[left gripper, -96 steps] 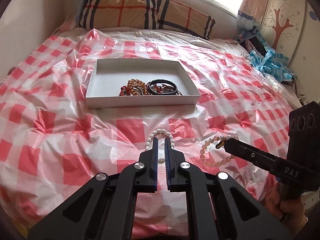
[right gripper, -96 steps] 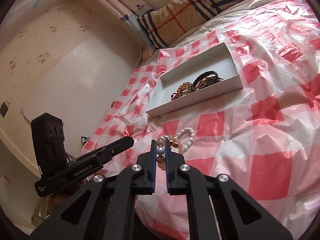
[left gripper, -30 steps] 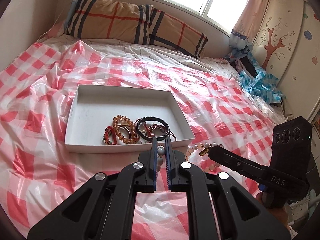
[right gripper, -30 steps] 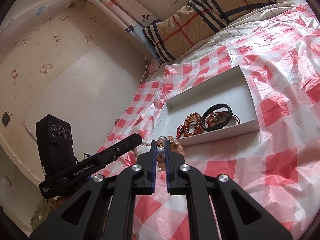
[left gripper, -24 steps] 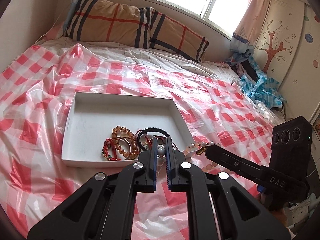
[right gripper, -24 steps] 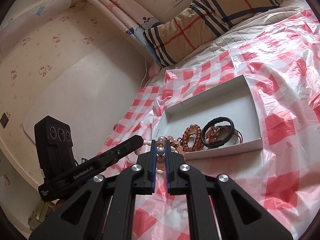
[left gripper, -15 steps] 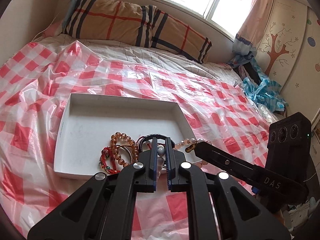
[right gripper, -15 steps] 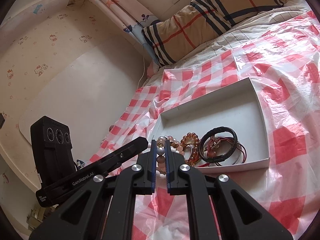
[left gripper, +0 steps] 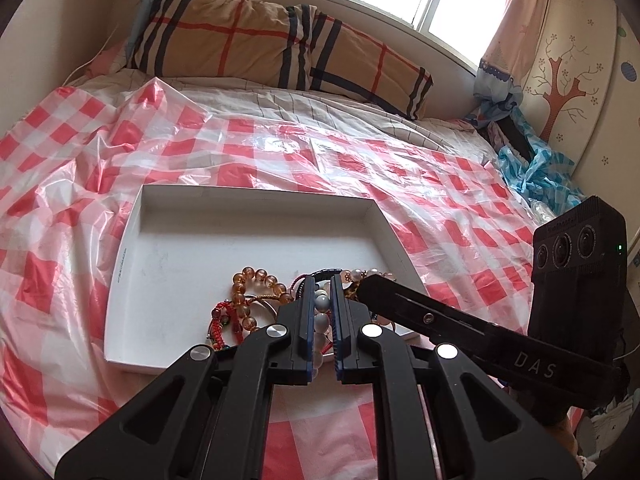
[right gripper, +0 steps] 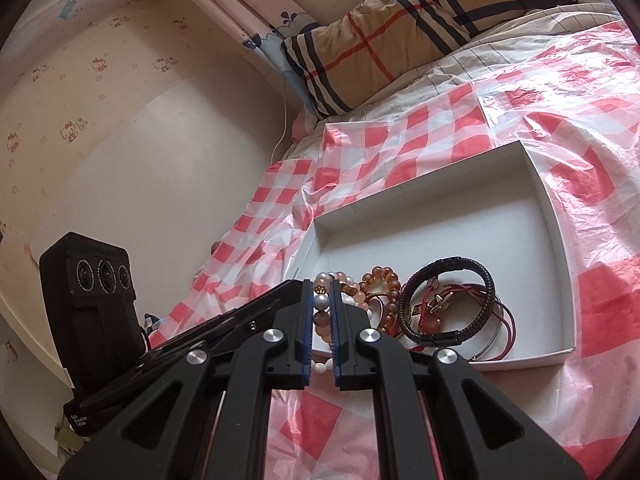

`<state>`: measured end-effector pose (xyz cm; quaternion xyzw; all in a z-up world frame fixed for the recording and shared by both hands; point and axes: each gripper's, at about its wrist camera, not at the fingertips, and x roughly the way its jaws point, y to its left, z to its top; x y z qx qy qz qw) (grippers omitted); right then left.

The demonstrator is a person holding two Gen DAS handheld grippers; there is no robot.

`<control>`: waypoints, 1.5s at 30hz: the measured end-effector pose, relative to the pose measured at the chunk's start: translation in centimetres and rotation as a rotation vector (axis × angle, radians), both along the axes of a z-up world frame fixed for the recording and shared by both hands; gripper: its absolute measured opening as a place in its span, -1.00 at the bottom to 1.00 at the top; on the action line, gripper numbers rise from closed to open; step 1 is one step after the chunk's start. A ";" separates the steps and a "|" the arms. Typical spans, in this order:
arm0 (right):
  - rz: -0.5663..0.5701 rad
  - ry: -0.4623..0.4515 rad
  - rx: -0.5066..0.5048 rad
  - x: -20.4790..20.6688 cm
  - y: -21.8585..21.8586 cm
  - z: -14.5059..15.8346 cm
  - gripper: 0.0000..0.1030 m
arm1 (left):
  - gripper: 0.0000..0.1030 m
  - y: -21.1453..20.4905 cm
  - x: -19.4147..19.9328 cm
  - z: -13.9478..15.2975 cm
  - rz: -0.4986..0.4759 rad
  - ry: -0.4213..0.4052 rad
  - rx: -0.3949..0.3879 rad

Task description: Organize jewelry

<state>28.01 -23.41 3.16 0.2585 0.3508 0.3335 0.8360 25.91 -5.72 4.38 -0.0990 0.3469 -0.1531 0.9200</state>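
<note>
While the left gripper [left gripper: 322,300] pinches a white bead bracelet [left gripper: 320,322] and the right gripper [right gripper: 322,300] pinches a peach bead bracelet [right gripper: 321,320] just over the white box [left gripper: 256,236], next I think both must spread to drop them in.

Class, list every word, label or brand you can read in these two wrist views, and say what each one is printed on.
"DAS": white letters on the arm of the right gripper, seen from the left wrist view.
Small white print on the left gripper body, low in the right wrist view: too small and cut off to read.
Tiny print along the white box rim: too small to read.
</note>
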 end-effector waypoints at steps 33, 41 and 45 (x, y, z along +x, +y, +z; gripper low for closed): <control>0.004 0.033 -0.020 2.0 1.3 -1.6 -0.83 | -0.87 3.0 2.3 -2.4 0.076 0.021 -0.022; -0.036 0.074 -0.101 2.5 0.9 -3.0 -0.83 | -0.87 3.8 3.3 -3.3 0.120 0.036 0.004; -0.058 0.073 -0.148 2.5 0.8 -3.1 -0.83 | -0.86 4.1 3.6 -3.8 0.145 0.050 0.014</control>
